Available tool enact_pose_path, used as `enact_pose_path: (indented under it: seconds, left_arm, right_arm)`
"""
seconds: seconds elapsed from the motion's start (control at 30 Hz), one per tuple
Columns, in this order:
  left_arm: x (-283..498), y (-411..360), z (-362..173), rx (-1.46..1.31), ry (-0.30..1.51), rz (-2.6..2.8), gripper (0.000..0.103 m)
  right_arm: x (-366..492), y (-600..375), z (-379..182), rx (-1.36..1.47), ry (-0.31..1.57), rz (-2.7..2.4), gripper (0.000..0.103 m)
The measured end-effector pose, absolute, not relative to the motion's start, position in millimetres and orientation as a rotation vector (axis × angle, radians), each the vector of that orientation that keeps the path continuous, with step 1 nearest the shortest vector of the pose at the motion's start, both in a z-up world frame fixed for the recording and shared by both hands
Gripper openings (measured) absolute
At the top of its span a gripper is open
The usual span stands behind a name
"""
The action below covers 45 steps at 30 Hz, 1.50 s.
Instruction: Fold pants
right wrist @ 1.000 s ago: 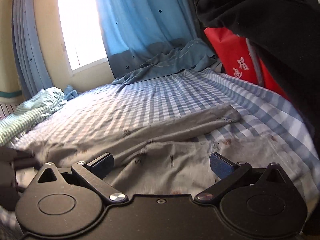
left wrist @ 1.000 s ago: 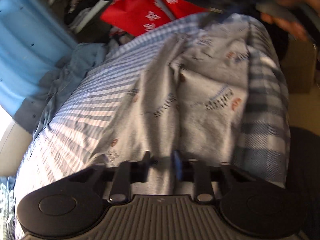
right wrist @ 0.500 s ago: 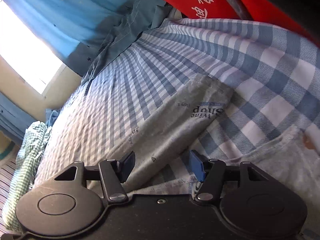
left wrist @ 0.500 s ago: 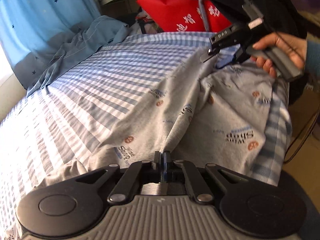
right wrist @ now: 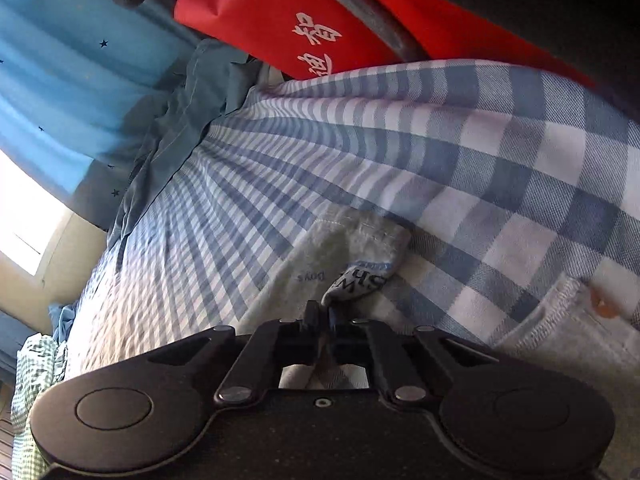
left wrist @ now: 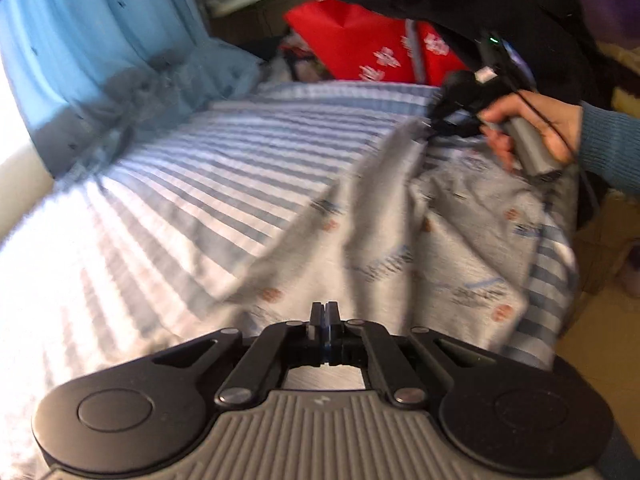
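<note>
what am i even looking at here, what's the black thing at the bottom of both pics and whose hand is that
There is no robot here. A person holds a handheld two-finger gripper in each hand, and each gripper carries a wide-angle camera looking along its fingers, so the black shape at the bottom is the gripper itself.

One picture is from the left gripper, the other from the right gripper. The left view also shows the person's right hand holding the other tool.

On the blue checked bedsheet lie grey printed pants. Both grippers are shut; the right one pinches the end of a pant leg, the left one seems to grip the fabric near the camera. Behind are a blue curtain and a red bag.
</note>
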<state>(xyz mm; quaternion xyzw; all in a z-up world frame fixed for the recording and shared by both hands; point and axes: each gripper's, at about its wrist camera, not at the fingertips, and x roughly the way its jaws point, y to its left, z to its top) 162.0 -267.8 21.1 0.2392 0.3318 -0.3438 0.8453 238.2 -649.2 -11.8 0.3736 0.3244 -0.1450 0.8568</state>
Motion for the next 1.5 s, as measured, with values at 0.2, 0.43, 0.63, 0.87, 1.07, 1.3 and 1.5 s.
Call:
enact_pose_path:
  seconds: [0.2,0.43,0.63,0.87,1.07,1.3,1.5]
  left_arm:
    - [149,-270,-10,0.571,0.711,-0.762,0.044]
    - [132,-284,-32,0.735,0.661,-0.728,0.040]
    - [129,-292,-29,0.797,0.607,-0.617,0.001]
    - [126,-269,20,0.610,0.539,-0.630,0.001]
    - [106,-265,12,0.652,0.540,-0.713,0.001]
    - [87,-271,-26,0.720,0.594,-0.714,0.001]
    - [85,-269,-19,0.692,0.592,-0.708,0.001]
  right_arm:
    - [236,-647,5,0.768,0.643,-0.271,0.002]
    - [238,-644,26,0.727,0.627,-0.231,0.002]
    - [247,-641,44,0.762,0.607,-0.200,0.001]
    - [232,-624,121,0.585,0.505,-0.088,0.001]
    - [151,-623,143,0.435,0.422,-0.064,0.001]
    - [84,-644,49,0.498,0.614,-0.203,0.001]
    - [73,-646,24,0.560,0.601,-0.216,0.001]
